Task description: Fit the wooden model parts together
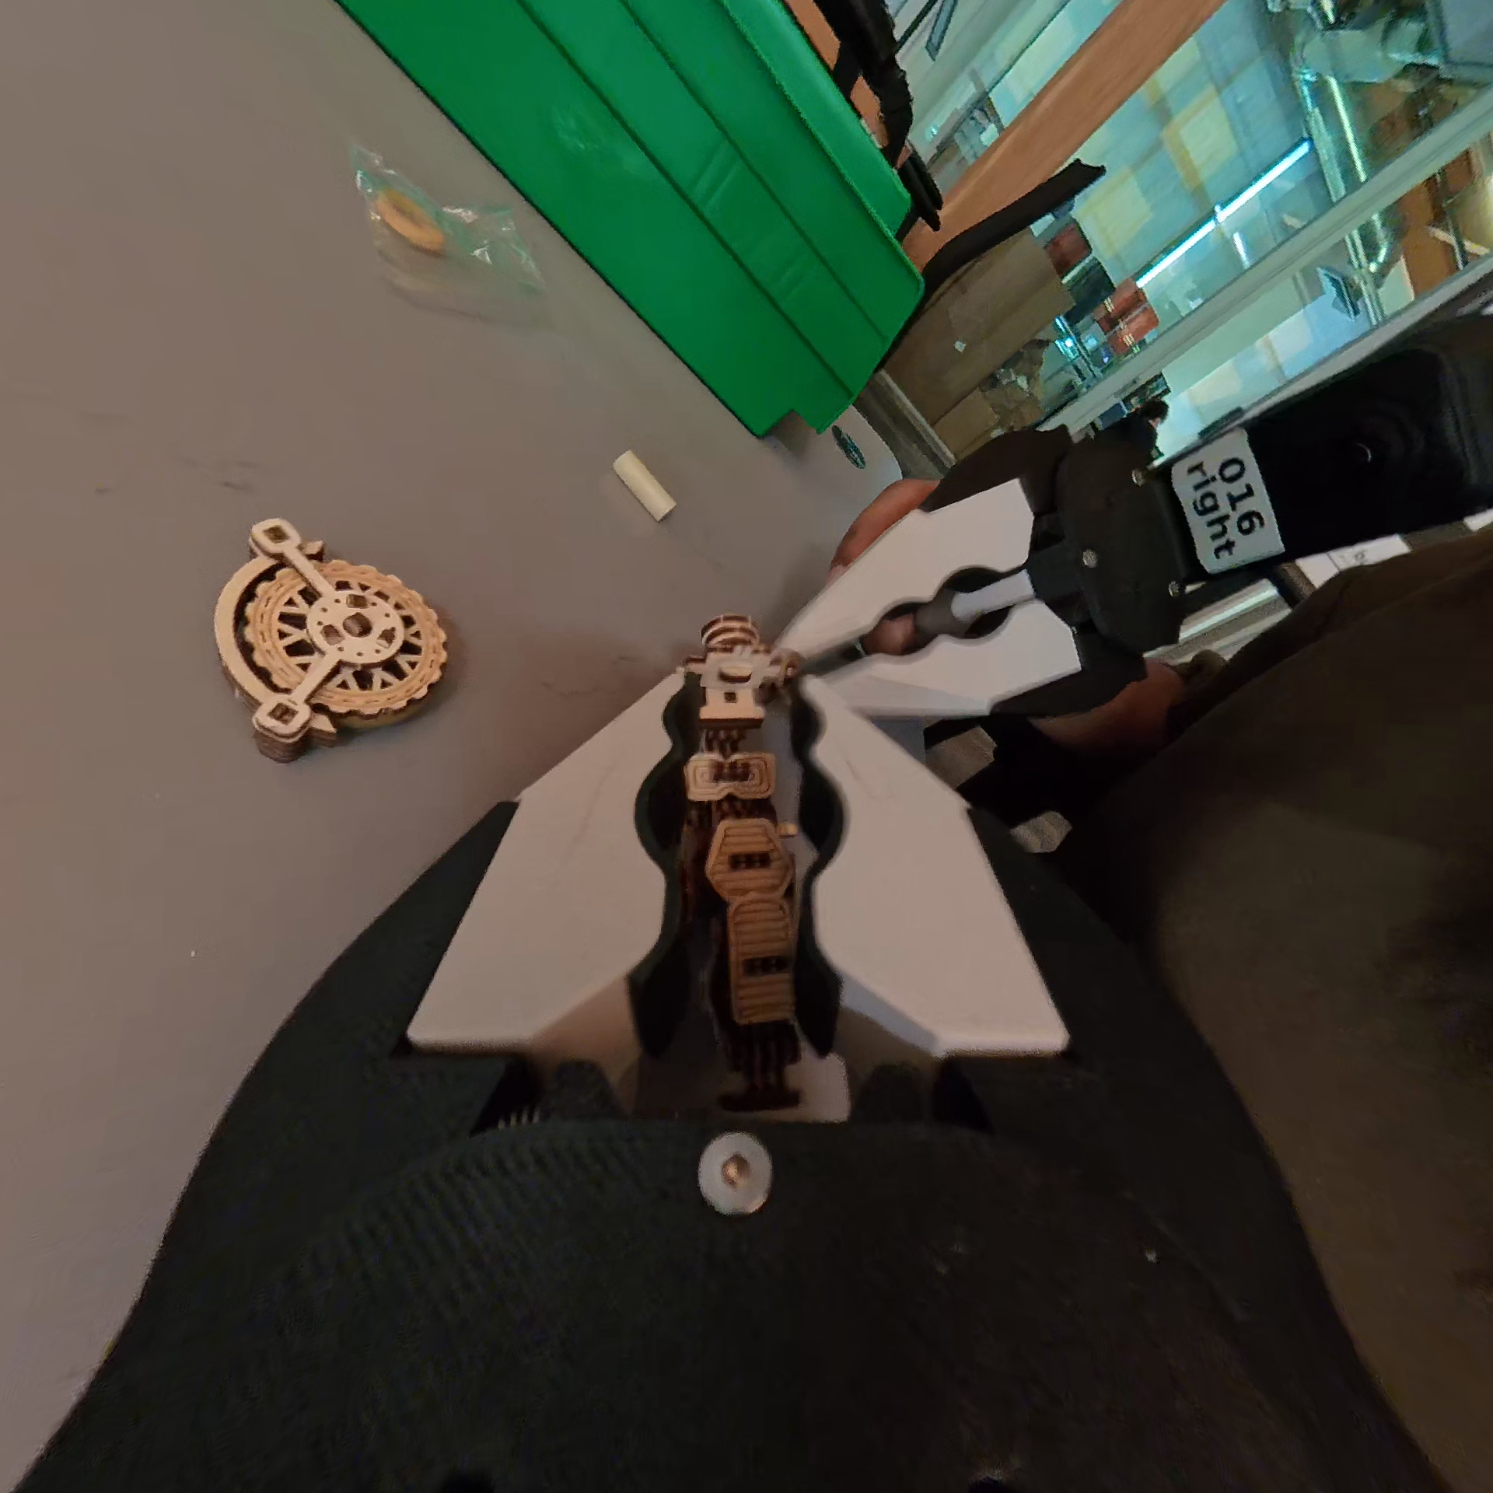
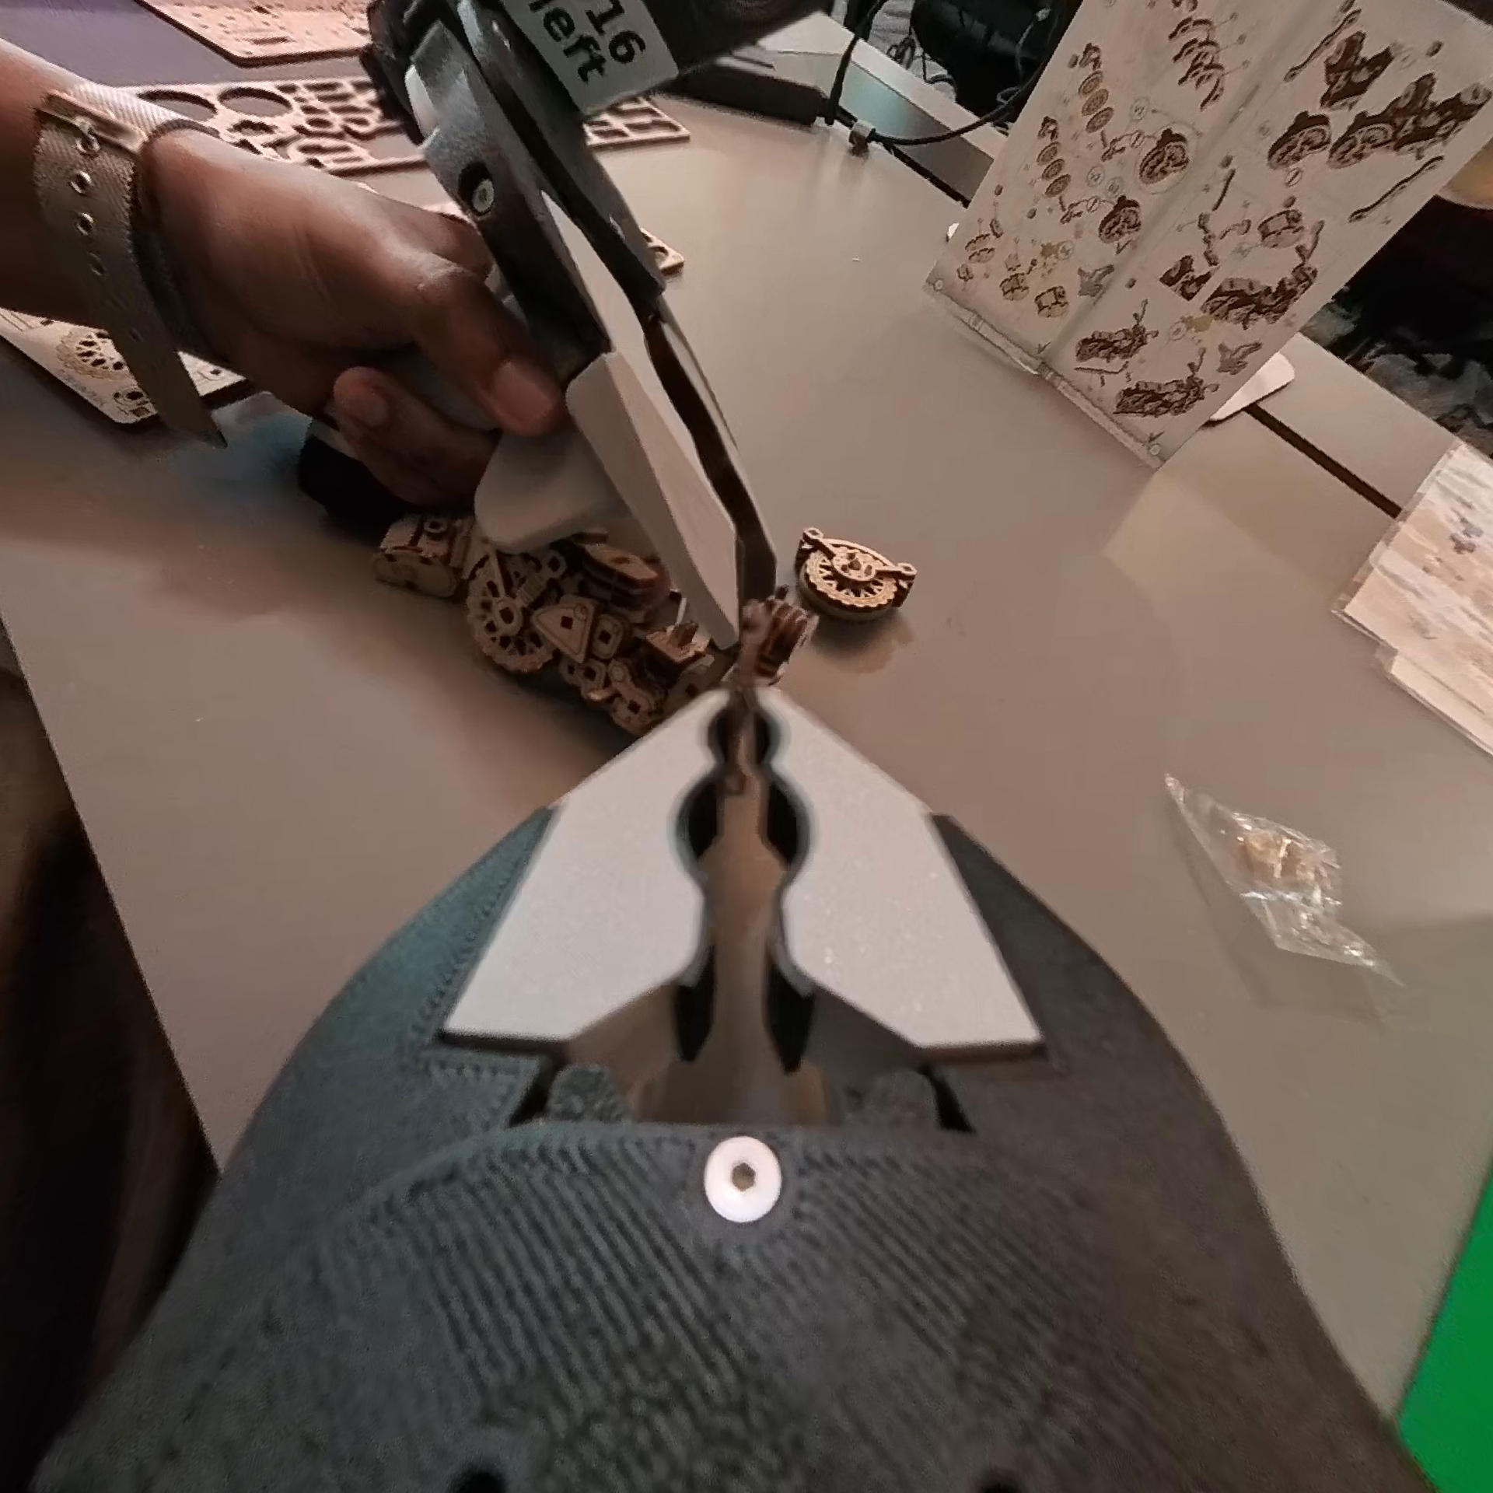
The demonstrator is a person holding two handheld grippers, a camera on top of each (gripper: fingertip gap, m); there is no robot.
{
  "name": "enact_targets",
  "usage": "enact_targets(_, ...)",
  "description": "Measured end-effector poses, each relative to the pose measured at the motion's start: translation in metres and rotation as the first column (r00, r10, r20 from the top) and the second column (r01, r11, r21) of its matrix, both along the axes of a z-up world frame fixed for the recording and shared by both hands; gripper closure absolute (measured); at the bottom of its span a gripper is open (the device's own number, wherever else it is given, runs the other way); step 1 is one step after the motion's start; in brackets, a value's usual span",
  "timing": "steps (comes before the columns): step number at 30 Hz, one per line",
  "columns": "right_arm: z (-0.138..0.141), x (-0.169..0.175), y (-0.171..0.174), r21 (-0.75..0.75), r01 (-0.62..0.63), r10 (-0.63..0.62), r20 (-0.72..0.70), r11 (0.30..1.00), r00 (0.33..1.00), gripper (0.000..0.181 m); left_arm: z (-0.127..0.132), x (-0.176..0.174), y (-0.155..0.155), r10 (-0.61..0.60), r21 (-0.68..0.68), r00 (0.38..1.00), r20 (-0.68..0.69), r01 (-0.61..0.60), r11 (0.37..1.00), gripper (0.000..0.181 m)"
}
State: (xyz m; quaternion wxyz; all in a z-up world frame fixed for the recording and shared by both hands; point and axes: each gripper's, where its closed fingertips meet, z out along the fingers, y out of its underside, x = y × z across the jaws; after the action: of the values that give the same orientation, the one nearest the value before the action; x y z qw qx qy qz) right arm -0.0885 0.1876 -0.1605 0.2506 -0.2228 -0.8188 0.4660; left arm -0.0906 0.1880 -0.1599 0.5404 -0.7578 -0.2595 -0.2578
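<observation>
Layered wooden model body (image 1: 739, 872) held lengthwise, wheel assembly (image 1: 330, 638) flat on table

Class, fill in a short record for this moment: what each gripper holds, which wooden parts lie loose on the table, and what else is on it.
left gripper: shut on long wooden assembly
right gripper: shut on a small part at the long wooden assembly's end
loose on table: wheel assembly; larger wooden model
other items: clear bag, white cylinder, instruction sheet, green bin

pale laser-cut wooden wheel (image 1: 330, 640) on smooth matt grey table (image 1: 161, 323)
</observation>
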Motion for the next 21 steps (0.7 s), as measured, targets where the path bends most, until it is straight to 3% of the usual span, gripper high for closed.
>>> enact_targets(2,0.002,0.003,-0.002,-0.019,-0.014,0.014,0.003,1.000,1.000,0.181,0.004,0.000,0.000,0.000,0.012,0.999,-0.044,0.001,1.000,0.168)
enact_targets(6,0.009,0.001,0.000,-0.008,0.000,0.000,-0.054,1.000,0.999,0.181,0.010,0.001,-0.002,-0.008,0.026,0.995,-0.099,0.011,1.000,0.168)
enact_targets(12,0.012,0.002,0.002,-0.085,-0.010,0.010,0.000,0.996,1.000,0.180,0.010,0.005,0.000,-0.025,0.020,0.990,-0.140,0.028,0.999,0.168)
enact_targets(16,0.023,0.005,0.001,-0.176,-0.030,0.034,0.019,0.984,0.999,0.165,0.010,0.008,0.001,-0.034,0.008,0.986,-0.165,0.035,0.999,0.168)
enact_targets(21,0.019,0.005,-0.001,-0.144,-0.032,0.033,0.004,0.989,0.999,0.157,0.010,0.012,0.003,-0.054,0.002,0.981,-0.187,0.056,0.998,0.167)
